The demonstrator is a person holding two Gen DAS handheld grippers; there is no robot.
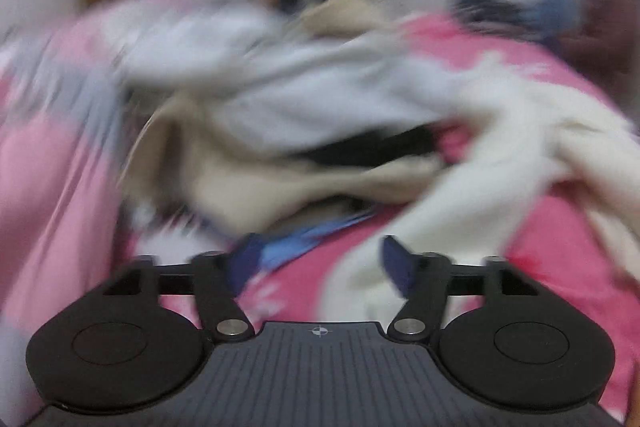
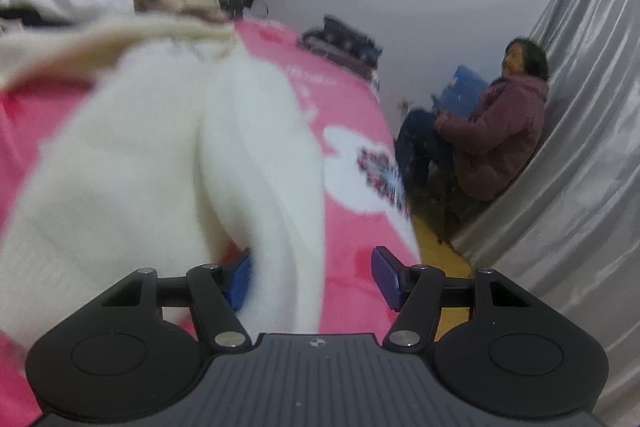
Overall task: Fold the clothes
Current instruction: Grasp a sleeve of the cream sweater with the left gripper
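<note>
Two blue-padded jaws of the left gripper [image 1: 320,267] stand wide apart with nothing clamped between them, above a pink bedspread [image 1: 60,187] where a blurred heap of clothes [image 1: 280,115], pale grey, beige and white, lies just ahead. Through the right wrist view, the right gripper [image 2: 312,279] has its jaws partly open, a white fleecy garment [image 2: 180,167] draping down across the left pad and the gap, though I cannot tell whether it is pinched; beyond the bed a person in a maroon jacket [image 2: 500,131] sits against a grey curtain [image 2: 580,147].
</note>
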